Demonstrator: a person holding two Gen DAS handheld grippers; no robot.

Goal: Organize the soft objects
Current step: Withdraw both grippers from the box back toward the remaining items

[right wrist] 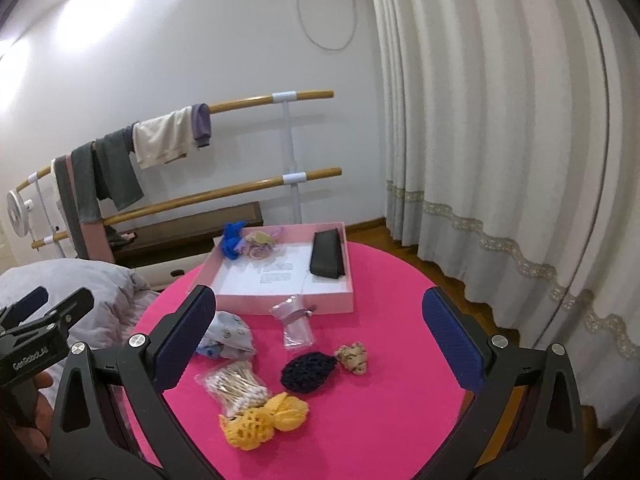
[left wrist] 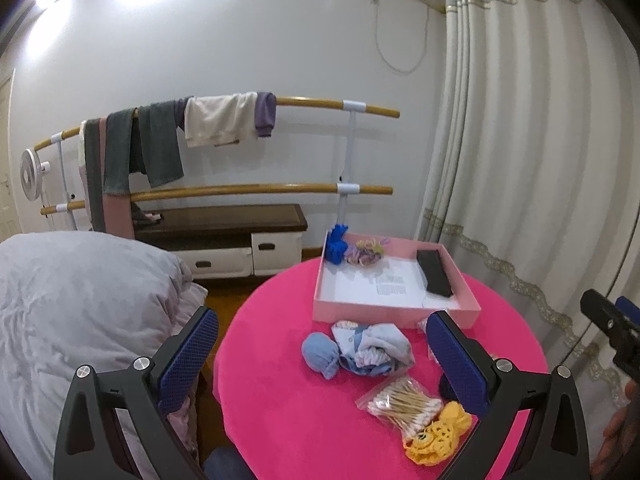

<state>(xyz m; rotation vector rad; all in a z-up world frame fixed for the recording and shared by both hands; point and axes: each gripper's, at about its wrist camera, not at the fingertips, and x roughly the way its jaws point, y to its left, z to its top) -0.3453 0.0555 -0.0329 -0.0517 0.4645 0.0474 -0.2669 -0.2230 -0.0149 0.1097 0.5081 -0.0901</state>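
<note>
**Pink tray part-filled, both grippers wide above the table**

The pink tray (right wrist: 280, 304) sits at the table's (right wrist: 400, 300) far edge. Inside: a blue scrunchie (right wrist: 231, 240) and pastel hair ties (right wrist: 260, 244) in its far left corner, a black case (right wrist: 326, 260) along the right wall. Loose near the front edge lie a yellow crochet piece (right wrist: 264, 416), a cotton swab bag (right wrist: 236, 384), a navy net (right wrist: 306, 368) and a bundled cloth (left wrist: 372, 348). Left gripper (left wrist: 320, 360) and right gripper (right wrist: 320, 344) hover wide, holding nothing.
</note>
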